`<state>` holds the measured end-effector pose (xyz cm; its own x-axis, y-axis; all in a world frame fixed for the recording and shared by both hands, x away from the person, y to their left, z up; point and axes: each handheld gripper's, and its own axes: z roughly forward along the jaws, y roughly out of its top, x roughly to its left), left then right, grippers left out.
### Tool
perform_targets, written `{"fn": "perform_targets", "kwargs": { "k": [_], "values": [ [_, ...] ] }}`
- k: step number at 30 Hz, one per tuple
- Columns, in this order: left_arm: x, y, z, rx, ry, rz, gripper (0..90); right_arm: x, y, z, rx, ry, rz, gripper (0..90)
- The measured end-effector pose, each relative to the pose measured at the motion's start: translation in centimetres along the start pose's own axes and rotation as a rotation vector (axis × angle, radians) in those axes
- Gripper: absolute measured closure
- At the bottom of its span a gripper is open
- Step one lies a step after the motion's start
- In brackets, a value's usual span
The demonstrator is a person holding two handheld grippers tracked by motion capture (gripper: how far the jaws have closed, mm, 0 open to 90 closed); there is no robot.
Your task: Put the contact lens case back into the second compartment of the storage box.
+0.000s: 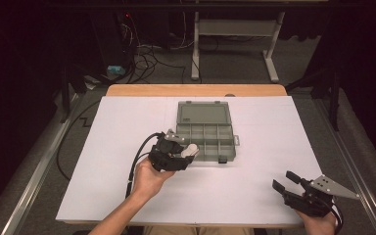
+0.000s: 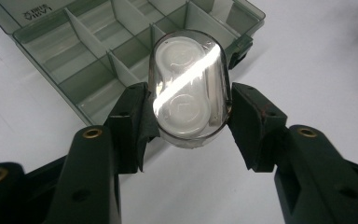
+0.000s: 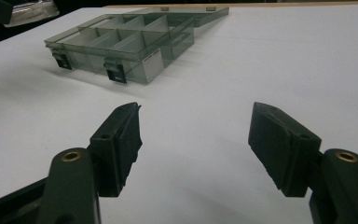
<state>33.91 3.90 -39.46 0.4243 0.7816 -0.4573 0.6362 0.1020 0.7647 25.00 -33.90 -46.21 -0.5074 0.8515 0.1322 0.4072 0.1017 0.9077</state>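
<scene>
Capsule [image 2: 189, 88] clenched crosswise in left tongs [image 1: 186, 155], long axis pointing at compartment box [image 1: 223, 152] just beyond; right tongs [image 3: 195, 142] released, well apart.

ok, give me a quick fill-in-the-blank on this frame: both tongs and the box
1. The left tongs are shut on a clear capsule-shaped ____ holding two white round pieces.
2. The lid of the compartment box is ____.
3. The right tongs are open with ____ between the pads.
4. The right tongs sit near the table's ____ corner in the high view.

Missing words: case; open; nothing; bottom right
</scene>
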Motion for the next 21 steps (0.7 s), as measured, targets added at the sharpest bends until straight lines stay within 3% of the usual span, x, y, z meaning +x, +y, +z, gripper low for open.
{"fn": "perform_targets", "kwargs": {
  "k": [11, 21],
  "values": [
    [0.3, 1.5, 1.8, -0.013, 0.012, -0.007, 49.5, 0.0, 0.0, 0.0, -0.001, 0.003, 0.003, 34.3],
    [0.7, 2.7, 4.1, -0.012, 0.051, 0.006, 49.6, -0.1, 0.0, 0.0, -0.001, 0.008, 0.002, 34.3]
  ]
}}
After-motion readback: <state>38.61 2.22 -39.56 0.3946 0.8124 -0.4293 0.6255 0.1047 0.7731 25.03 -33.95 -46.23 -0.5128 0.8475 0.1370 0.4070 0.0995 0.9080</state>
